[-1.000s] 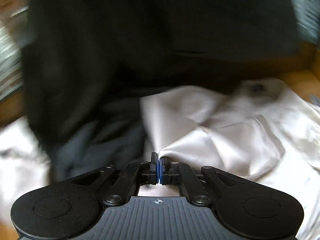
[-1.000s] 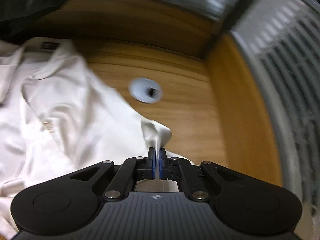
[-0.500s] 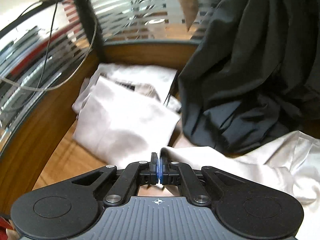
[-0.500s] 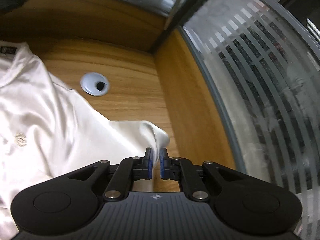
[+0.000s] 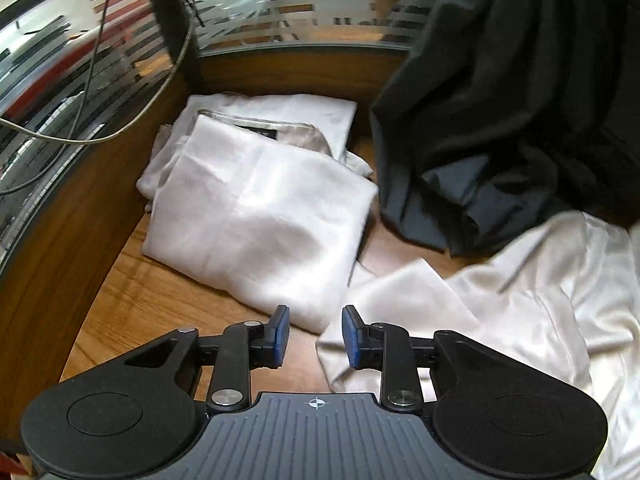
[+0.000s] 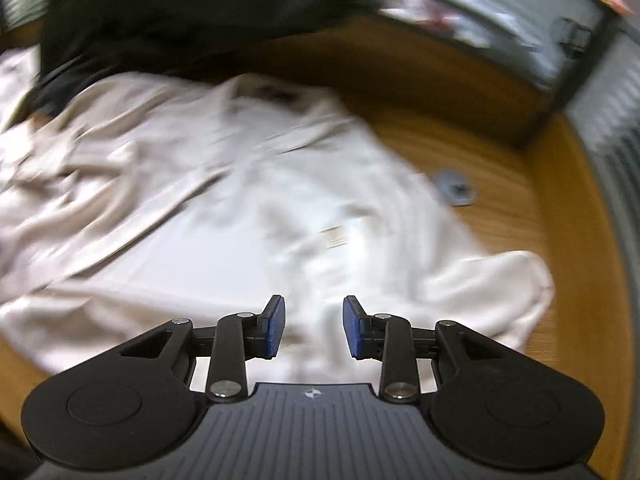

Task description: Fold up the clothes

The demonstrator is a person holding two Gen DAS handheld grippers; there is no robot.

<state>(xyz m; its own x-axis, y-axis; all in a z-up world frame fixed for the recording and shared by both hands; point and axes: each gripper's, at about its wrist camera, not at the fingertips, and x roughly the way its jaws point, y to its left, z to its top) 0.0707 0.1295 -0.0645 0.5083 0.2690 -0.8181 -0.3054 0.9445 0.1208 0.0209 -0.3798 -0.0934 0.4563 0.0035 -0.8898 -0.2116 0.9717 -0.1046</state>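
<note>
On the wooden desk (image 5: 132, 300) your left claw (image 5: 315, 336) hangs with its jaws opening, blue pads apart and nothing pinched between them; a corner of the cream shirt (image 5: 500, 312) lies just below its right pad. A folded white garment (image 5: 256, 216) sits ahead, a dark garment (image 5: 500, 100) heaped beyond. Your right claw (image 6: 314, 327) is opening too, pads apart and gripping nothing, over the cream shirt (image 6: 224, 208) spread flat on the desk (image 6: 568, 240); that view is blurred.

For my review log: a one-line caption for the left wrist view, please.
Left hand-held gripper opening above the wooden desk, nothing between its jaws; folded white shirt ahead, dark garment heaped beyond.
</note>
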